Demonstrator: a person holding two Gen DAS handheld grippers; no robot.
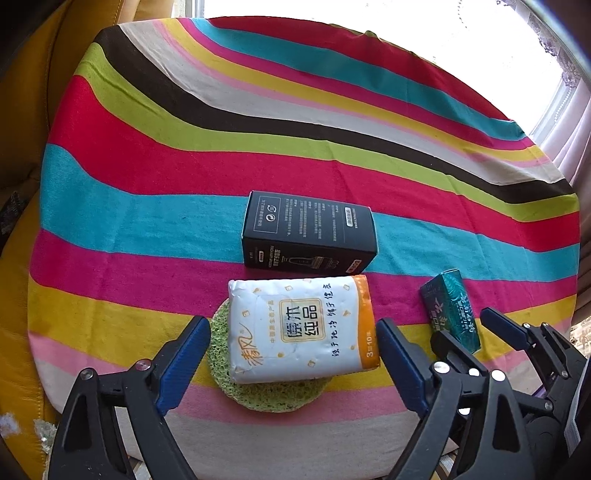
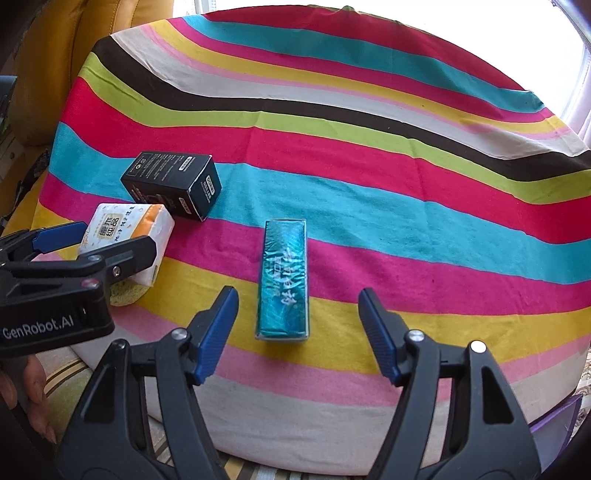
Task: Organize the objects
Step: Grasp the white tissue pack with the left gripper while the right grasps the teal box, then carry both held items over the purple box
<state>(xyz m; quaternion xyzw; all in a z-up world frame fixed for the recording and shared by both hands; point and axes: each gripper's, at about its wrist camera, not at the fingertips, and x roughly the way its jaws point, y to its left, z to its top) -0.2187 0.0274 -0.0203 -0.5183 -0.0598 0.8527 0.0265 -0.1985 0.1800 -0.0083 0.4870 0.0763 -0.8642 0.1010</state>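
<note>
Here the left gripper point(image 1: 291, 347) stands with jaws apart on either side of the white tissue pack point(image 1: 301, 328), not pressing it; the pack lies on a green sponge point(image 1: 258, 398), just near of a black box point(image 1: 308, 230). To the right, the right gripper point(image 2: 297, 332) is also spread wide, straddling the teal box point(image 2: 284, 280) on the striped cloth point(image 2: 406, 184) without touching it.

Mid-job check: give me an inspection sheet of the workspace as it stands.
Surface: striped cloth over the table.
Job's things: tissue pack lying on green sponge; black box just behind it; teal box apart.
Clutter: nothing seen.
Grippers: left gripper open astride the tissue pack; right gripper open, teal box's near end between its jaws, untouched.
Cables: nothing seen.
Surroundings: yellow seat, bright window.
</note>
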